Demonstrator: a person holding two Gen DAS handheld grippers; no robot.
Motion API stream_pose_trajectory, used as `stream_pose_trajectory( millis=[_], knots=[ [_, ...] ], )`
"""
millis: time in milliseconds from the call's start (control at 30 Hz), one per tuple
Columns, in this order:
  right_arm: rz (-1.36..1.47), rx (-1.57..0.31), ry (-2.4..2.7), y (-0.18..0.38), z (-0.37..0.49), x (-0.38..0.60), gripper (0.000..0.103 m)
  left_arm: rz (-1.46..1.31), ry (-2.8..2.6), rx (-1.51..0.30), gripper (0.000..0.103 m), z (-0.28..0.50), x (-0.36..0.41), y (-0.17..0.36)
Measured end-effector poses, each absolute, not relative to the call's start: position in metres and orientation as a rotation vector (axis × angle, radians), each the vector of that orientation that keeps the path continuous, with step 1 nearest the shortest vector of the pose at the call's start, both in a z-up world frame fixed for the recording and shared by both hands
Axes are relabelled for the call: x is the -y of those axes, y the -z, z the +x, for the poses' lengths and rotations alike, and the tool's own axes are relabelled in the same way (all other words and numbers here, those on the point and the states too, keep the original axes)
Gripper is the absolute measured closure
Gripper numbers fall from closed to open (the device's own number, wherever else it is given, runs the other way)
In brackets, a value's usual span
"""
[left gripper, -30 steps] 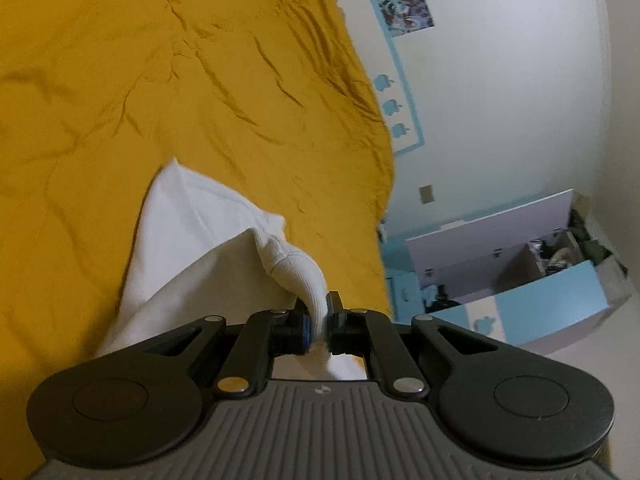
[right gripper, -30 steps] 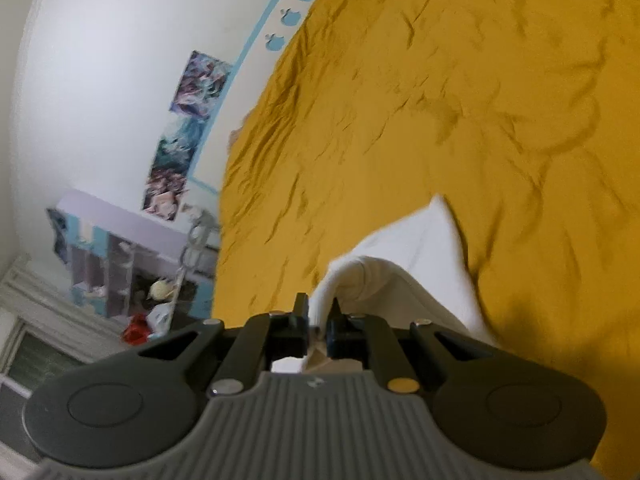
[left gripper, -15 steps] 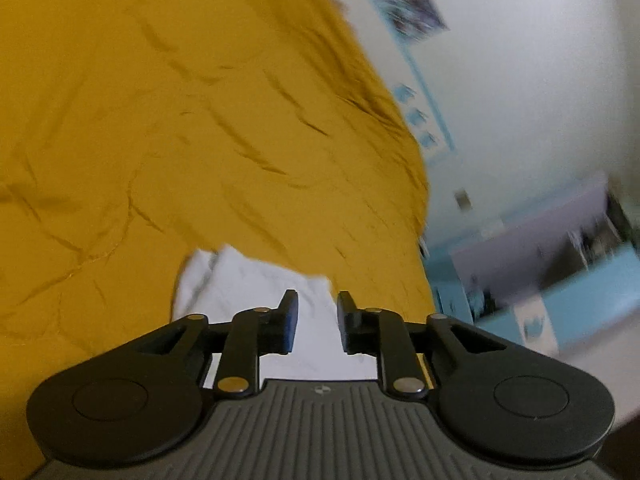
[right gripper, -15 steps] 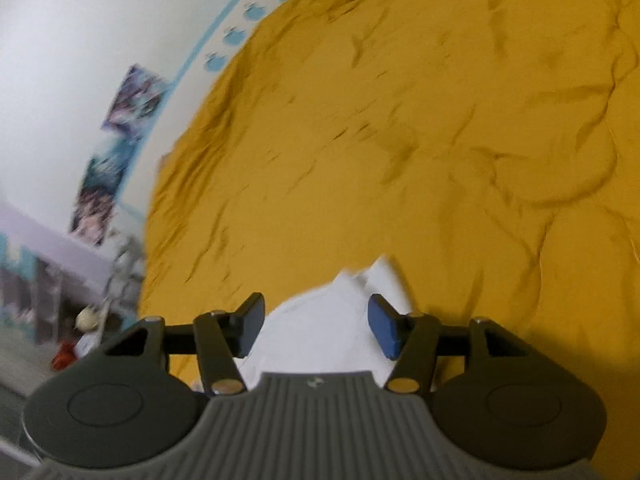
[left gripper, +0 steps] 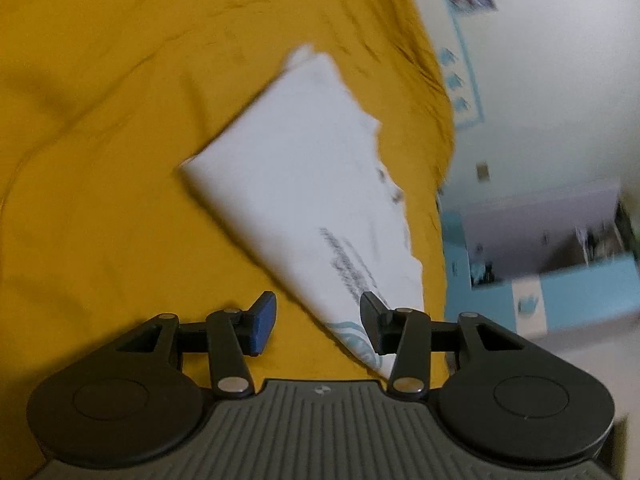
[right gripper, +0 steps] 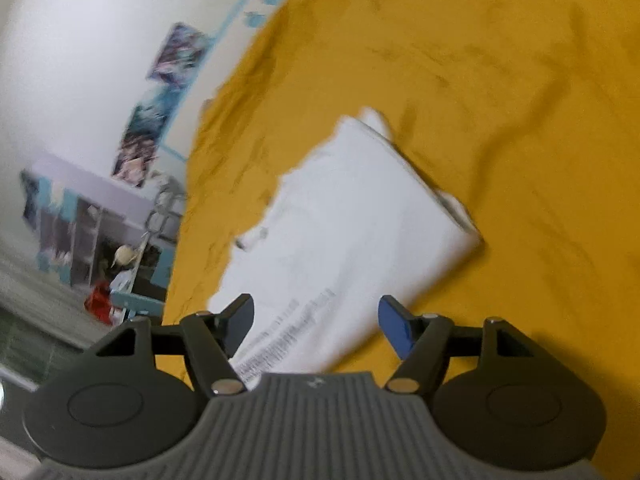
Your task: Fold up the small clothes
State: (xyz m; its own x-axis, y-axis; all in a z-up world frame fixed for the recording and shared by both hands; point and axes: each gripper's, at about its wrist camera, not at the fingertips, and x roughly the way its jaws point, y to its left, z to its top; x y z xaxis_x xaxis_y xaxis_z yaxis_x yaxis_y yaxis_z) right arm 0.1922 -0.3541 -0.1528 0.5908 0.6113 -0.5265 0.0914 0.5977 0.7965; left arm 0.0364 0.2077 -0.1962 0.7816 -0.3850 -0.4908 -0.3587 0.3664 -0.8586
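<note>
Dim, even indoor light; heavy motion blur on bedspread (left gripper: 100, 160) and wall (right gripper: 80, 40); fisheye bending, dark corners.

The white garment (left gripper: 304, 184) carries lines of dark grey print and a pale teal swirl motif at its near end, and around it the bedspread (left gripper: 104, 152) is plain mustard yellow. Beside the bedspread the wall (right gripper: 92, 24) is white with a light blue border strip of small blue apple shapes (left gripper: 454, 80) and posters (right gripper: 160, 100) in mixed purple, teal and pink. The left gripper (left gripper: 318, 322) and right gripper (right gripper: 316, 322) are black with ribbed grey bodies and blue pads (right gripper: 394, 326).
</note>
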Motion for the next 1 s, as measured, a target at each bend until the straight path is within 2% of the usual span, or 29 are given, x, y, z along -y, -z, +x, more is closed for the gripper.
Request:
stream_pose_trajectory(
  millis=[267, 600, 633, 667, 700, 733, 767, 800, 1000],
  knots=[
    [0.979, -0.956, -0.265, 0.19, 0.205, 0.36, 0.038, -1.309, -0.164, -0.653, 0.051, 0.04, -0.234, 0.222],
    [1.103, -0.869, -0.184, 0.213, 0.245, 0.344, 0.037, -1.428, -0.227, -0.583, 0.051, 0.088, -0.233, 0.24],
    [1.1, -0.864, -0.175, 0.213, 0.247, 0.342, 0.037, -1.427, -0.223, -0.574, 0.055, 0.089, -0.232, 0.24],
    [1.091, -0.861, -0.164, 0.212, 0.248, 0.34, 0.037, -1.421, -0.216, -0.564, 0.066, 0.092, -0.23, 0.24],
    [1.078, -0.862, -0.16, 0.21, 0.249, 0.337, 0.04, -1.414, -0.22, -0.561, 0.073, 0.094, -0.23, 0.24],
    [1.046, -0.865, -0.149, 0.208, 0.25, 0.334, 0.056, -1.41, -0.227, -0.562, 0.09, 0.094, -0.23, 0.24],
    [1.017, -0.878, -0.141, 0.208, 0.251, 0.333, 0.069, -1.412, -0.231, -0.561, 0.09, 0.094, -0.229, 0.241],
    [1.004, -0.899, -0.14, 0.208, 0.254, 0.332, 0.096, -1.412, -0.239, -0.557, 0.09, 0.093, -0.229, 0.239],
    [1.039, -0.884, -0.171, 0.188, 0.256, 0.333, 0.098, -1.392, -0.217, -0.504, 0.092, 0.092, -0.226, 0.211]
  ],
)
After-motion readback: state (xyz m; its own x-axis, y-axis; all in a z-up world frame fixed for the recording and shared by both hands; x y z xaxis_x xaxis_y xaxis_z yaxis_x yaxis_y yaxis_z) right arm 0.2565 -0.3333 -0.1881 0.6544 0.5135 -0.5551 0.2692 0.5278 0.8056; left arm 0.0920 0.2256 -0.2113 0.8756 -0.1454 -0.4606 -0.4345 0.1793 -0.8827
